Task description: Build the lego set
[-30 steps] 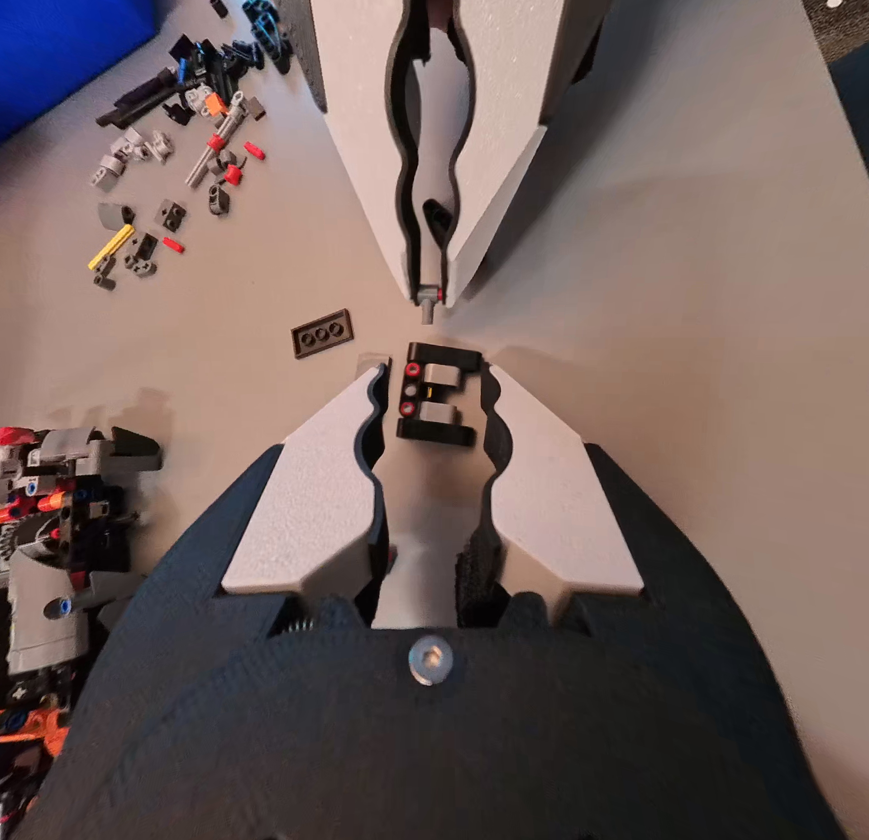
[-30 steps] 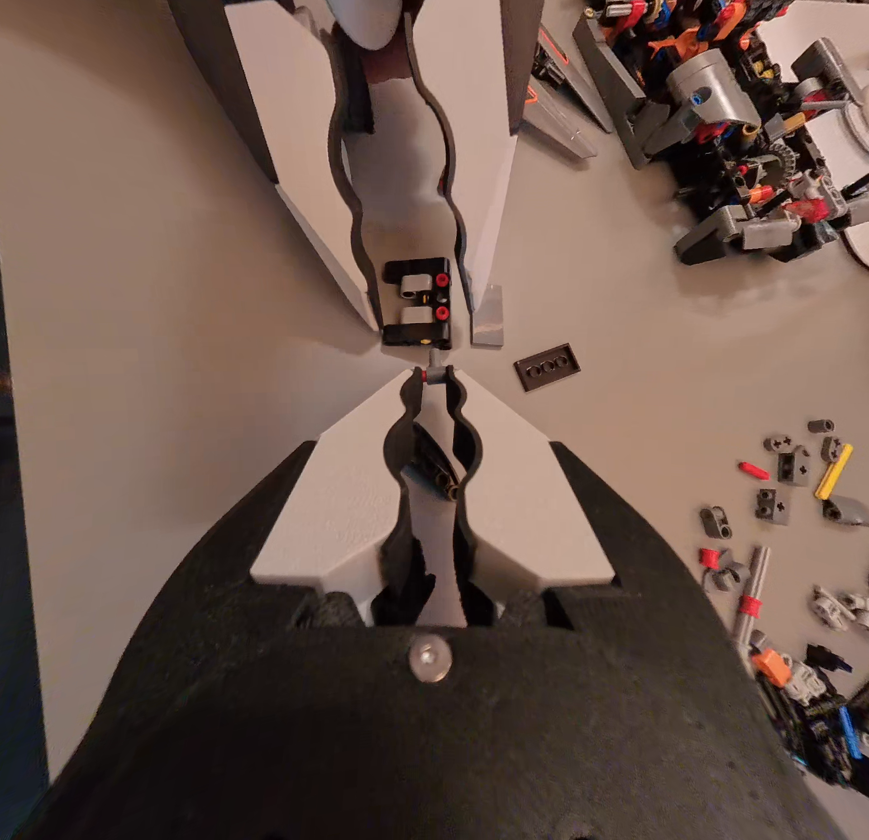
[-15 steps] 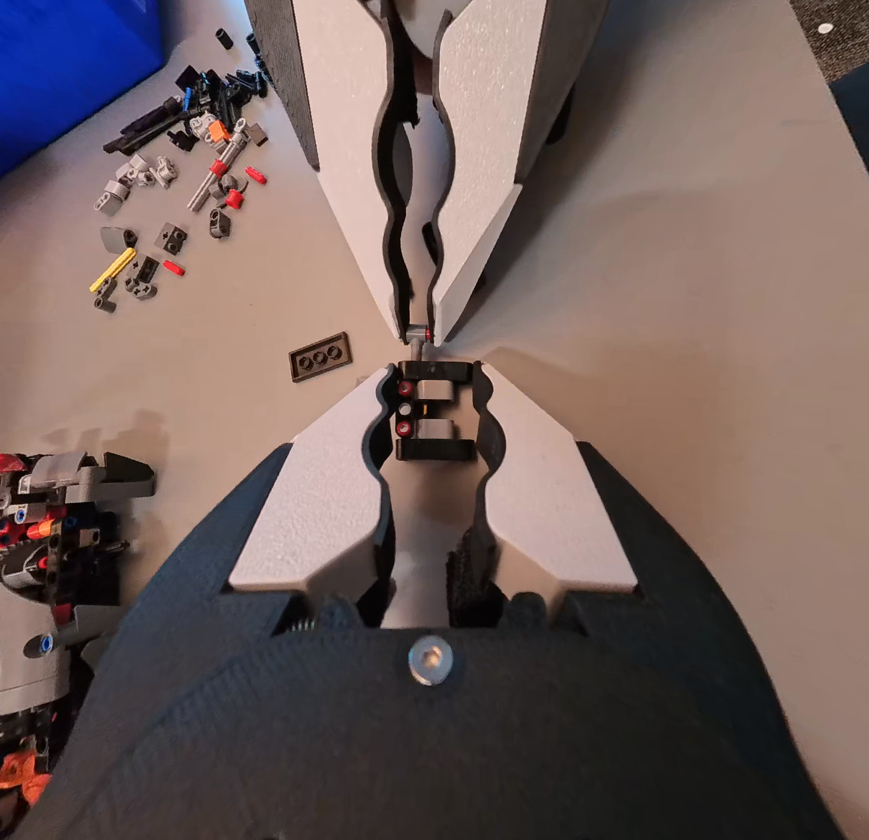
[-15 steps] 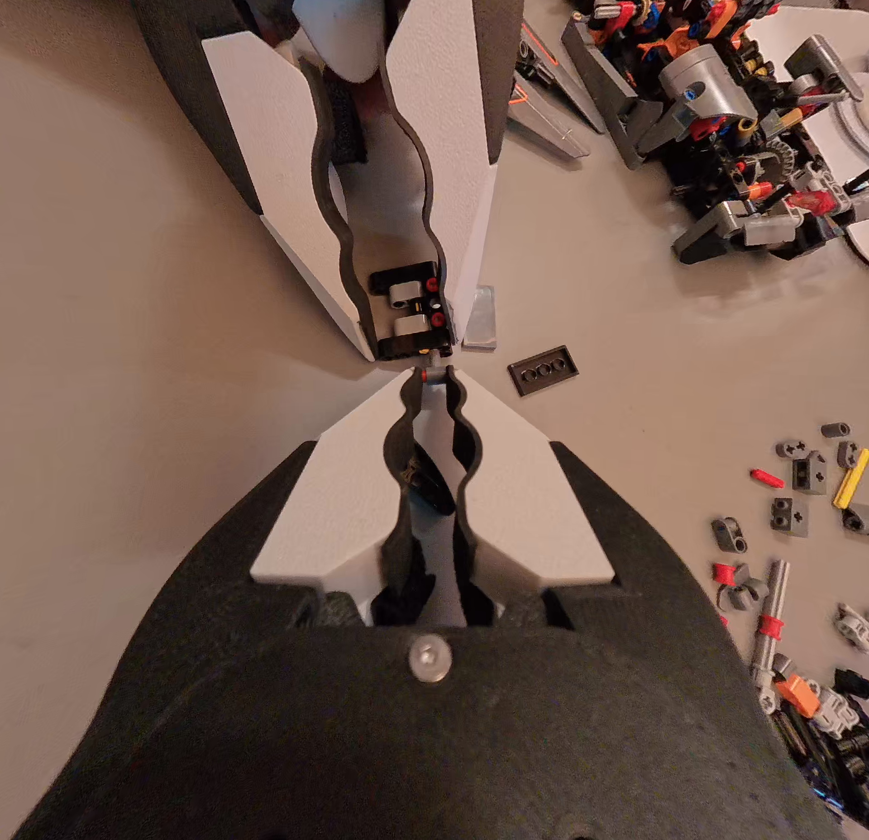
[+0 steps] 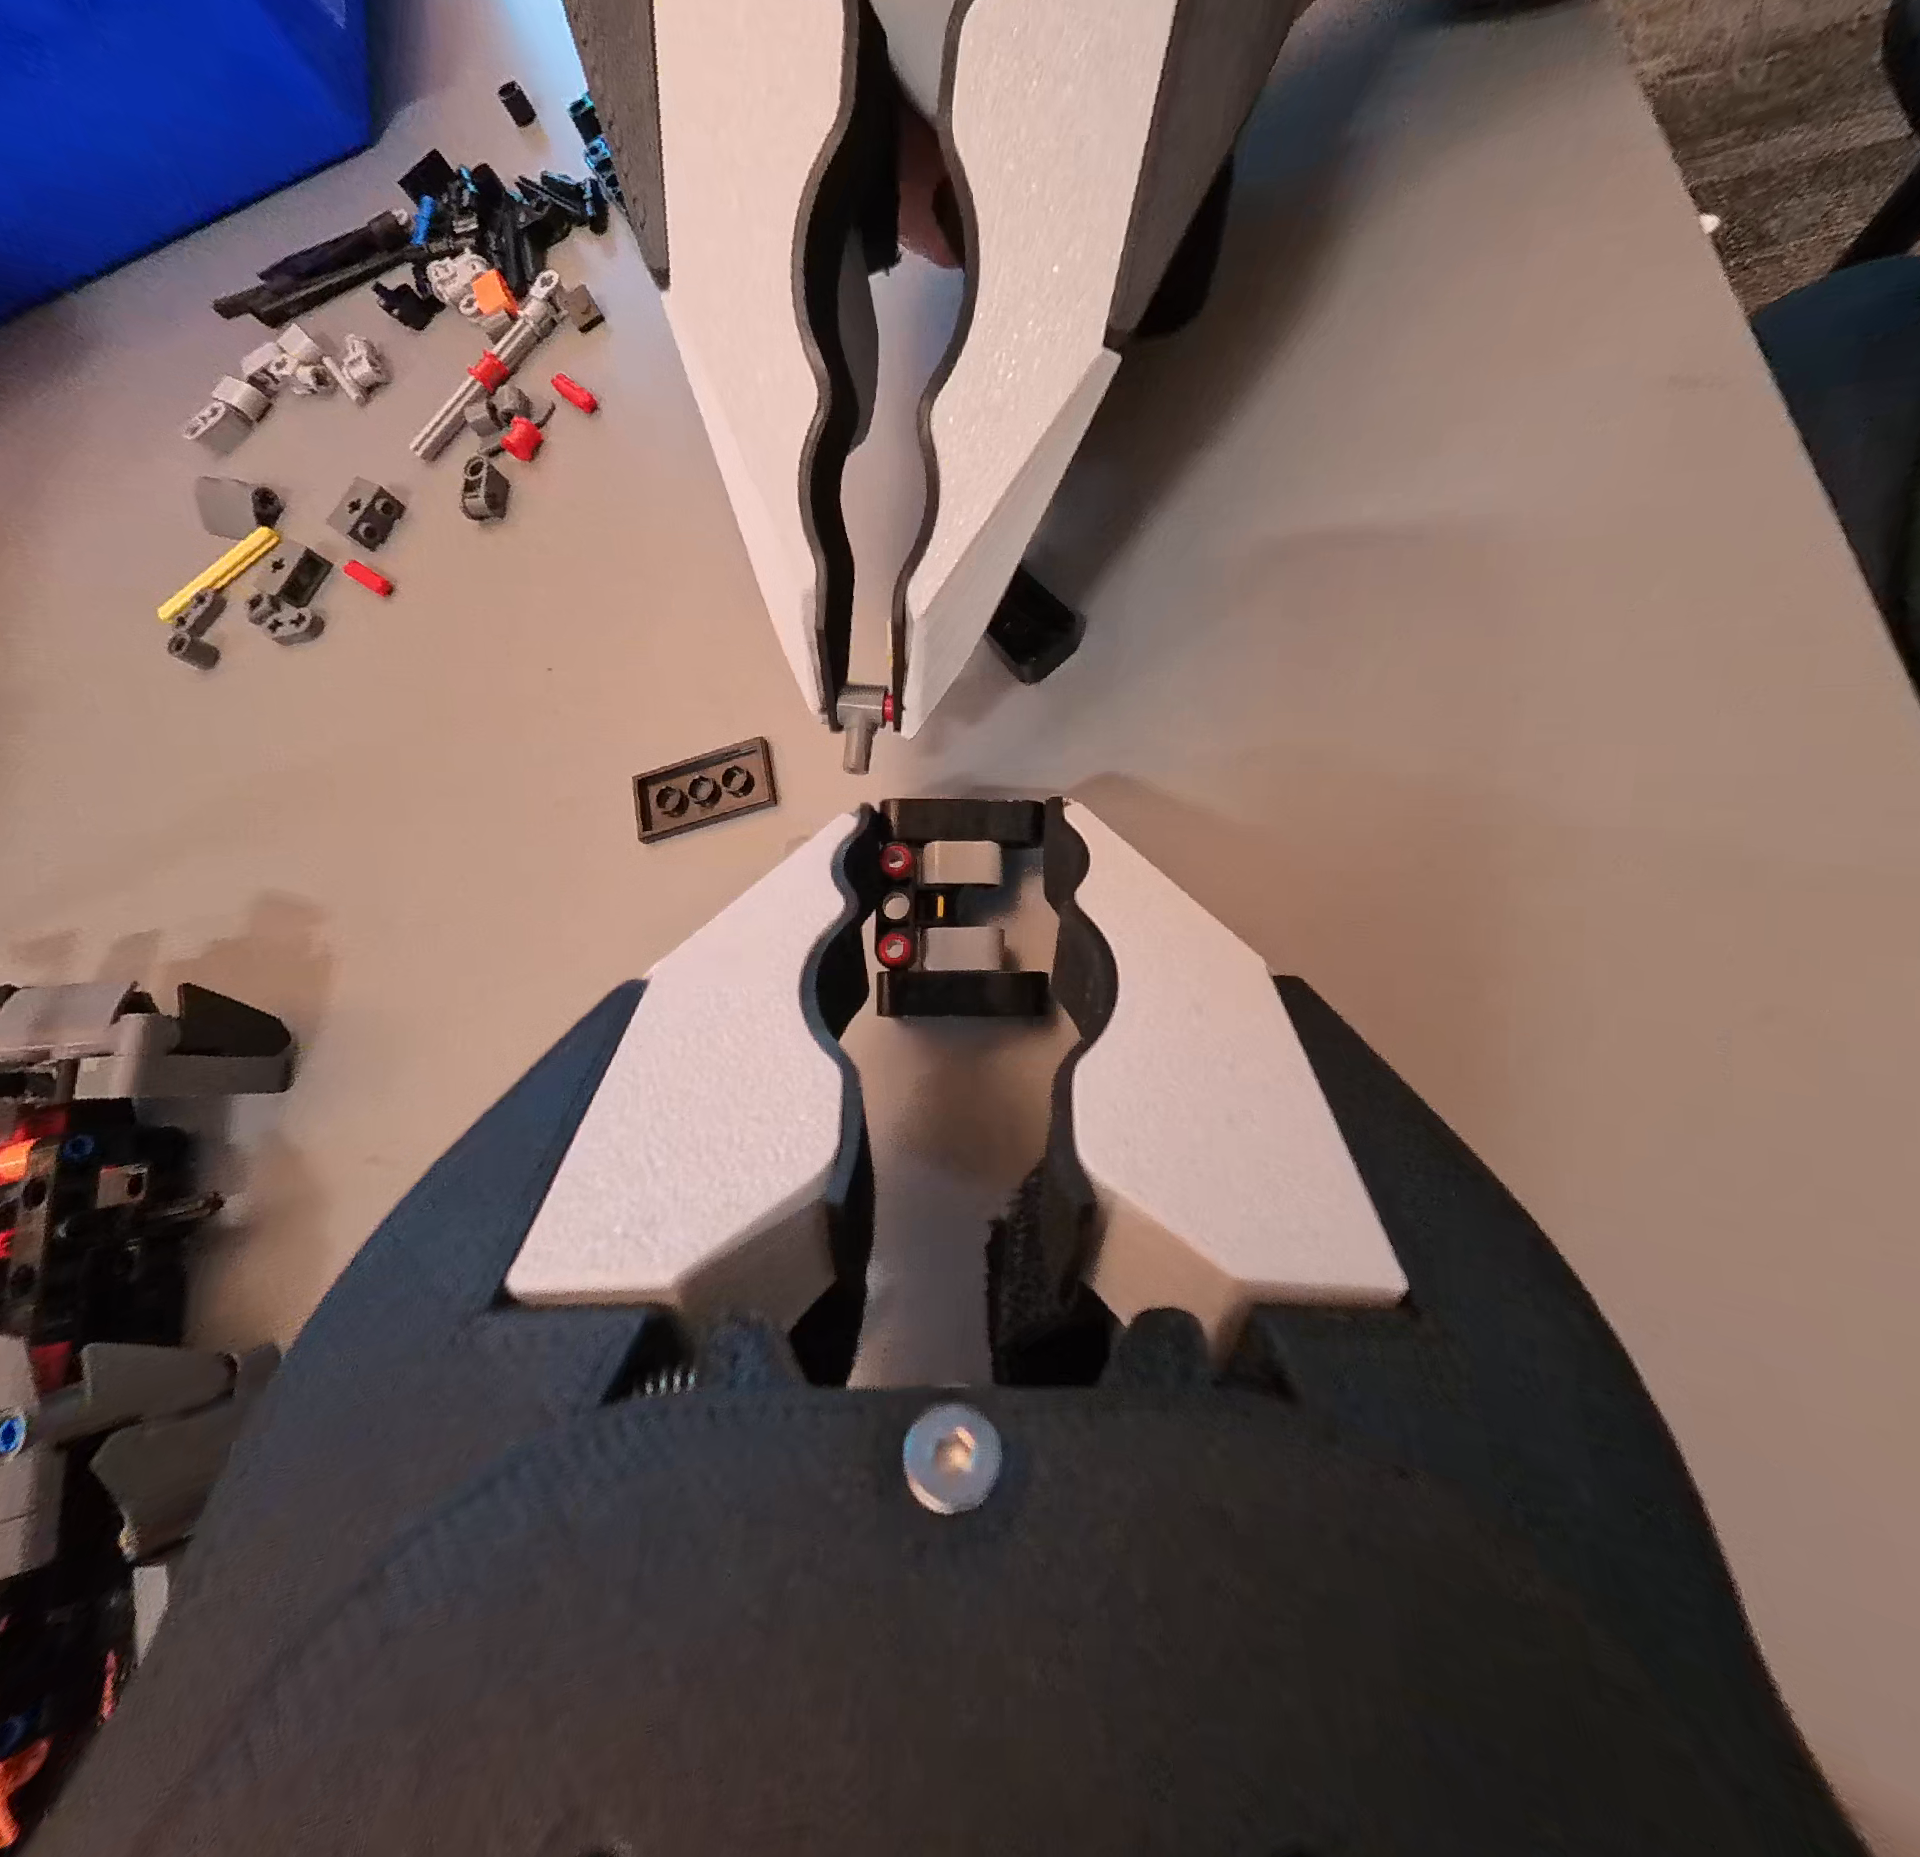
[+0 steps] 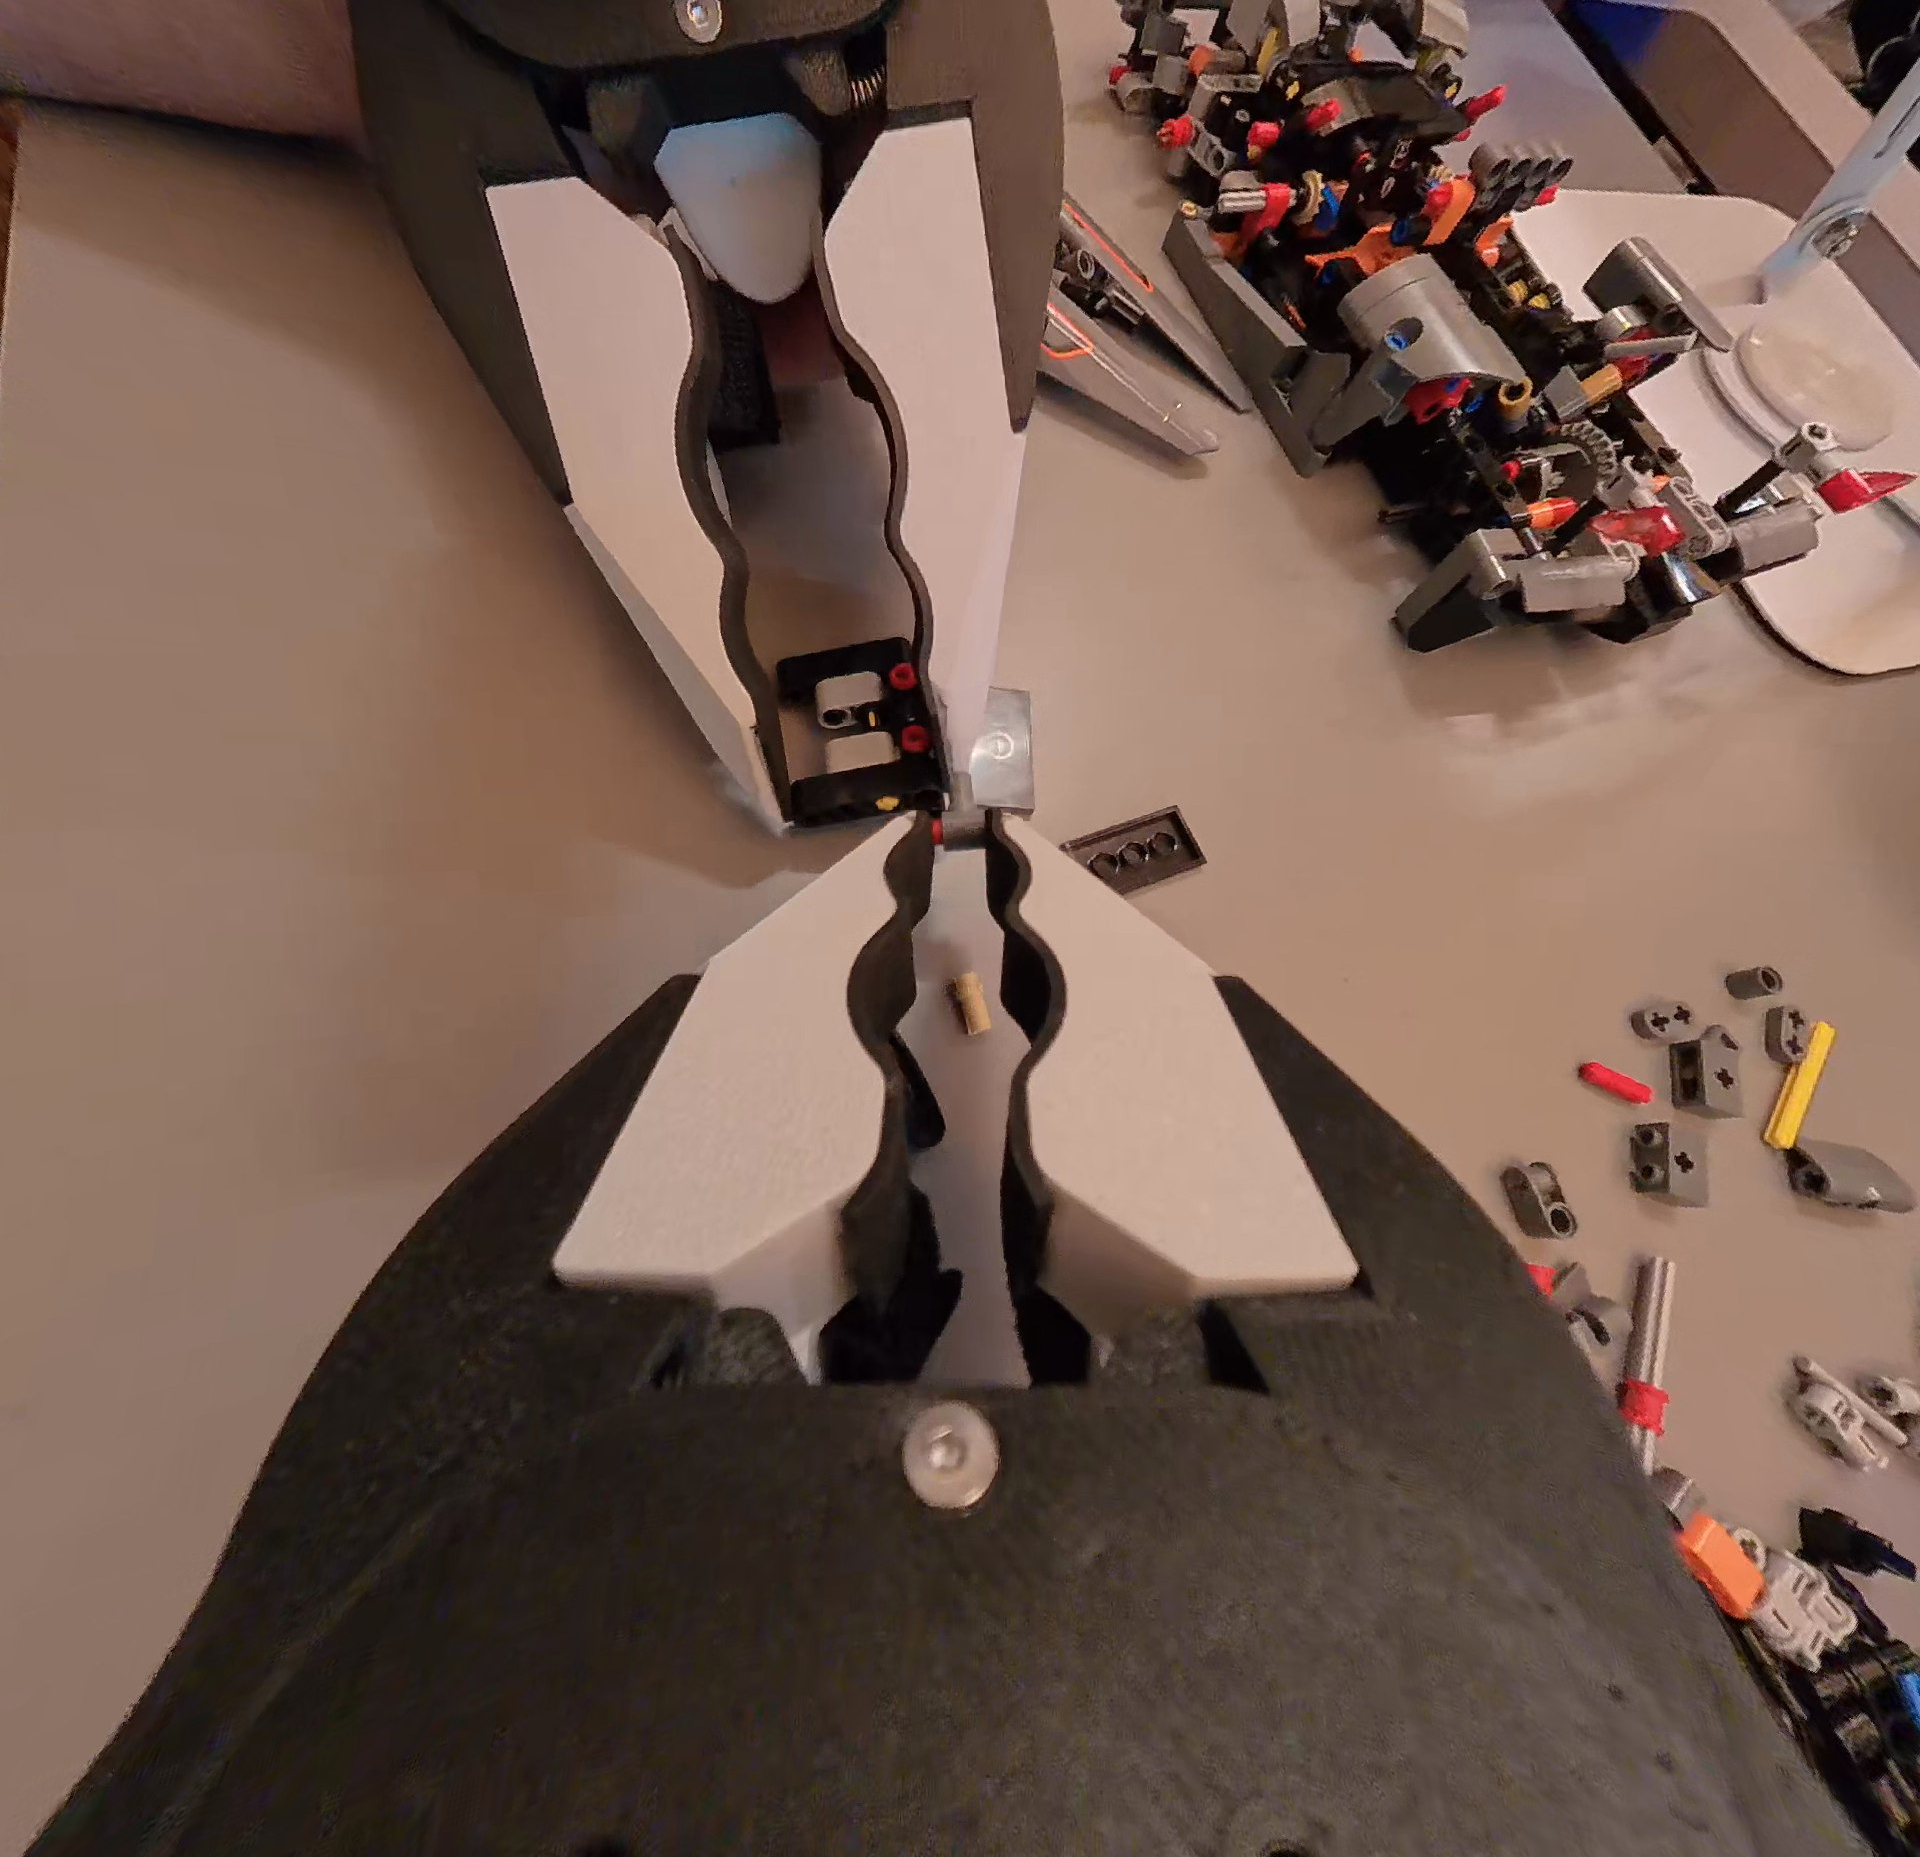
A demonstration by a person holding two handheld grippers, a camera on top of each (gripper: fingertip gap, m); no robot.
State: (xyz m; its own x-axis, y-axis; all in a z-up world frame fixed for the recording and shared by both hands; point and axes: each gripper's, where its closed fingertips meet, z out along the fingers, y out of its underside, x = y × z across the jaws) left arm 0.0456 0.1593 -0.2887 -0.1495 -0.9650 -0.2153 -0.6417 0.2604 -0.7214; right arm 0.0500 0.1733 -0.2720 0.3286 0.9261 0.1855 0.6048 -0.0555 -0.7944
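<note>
My left gripper (image 5: 961, 820) is shut on a small black sub-assembly (image 5: 956, 908) with two red pins and two light grey pieces, held by its sides at the fingertips. It also shows in the right wrist view (image 6: 857, 732), where the left gripper (image 6: 862, 810) comes in from the top. My right gripper (image 6: 956, 831) is shut on a small grey connector with a red pin (image 6: 961, 828). In the left wrist view the connector (image 5: 864, 714) points at the sub-assembly's front beam, a small gap away, off its left end.
On the table lie a dark three-hole plate (image 5: 704, 791), a grey tile (image 6: 1003, 747), a tan pin (image 6: 971, 1005) under my right fingers and a black piece (image 5: 1029, 628). Loose parts (image 6: 1714, 1101) lie to the right, beside the large partly built model (image 6: 1455, 373). A blue bin (image 5: 156, 93) stands far left. The tips of both grippers are at nearly the same place.
My left gripper closed on the sub-assembly that lay between its open fingers. The right gripper brought the connector up to its front beam, then drew back a little.
</note>
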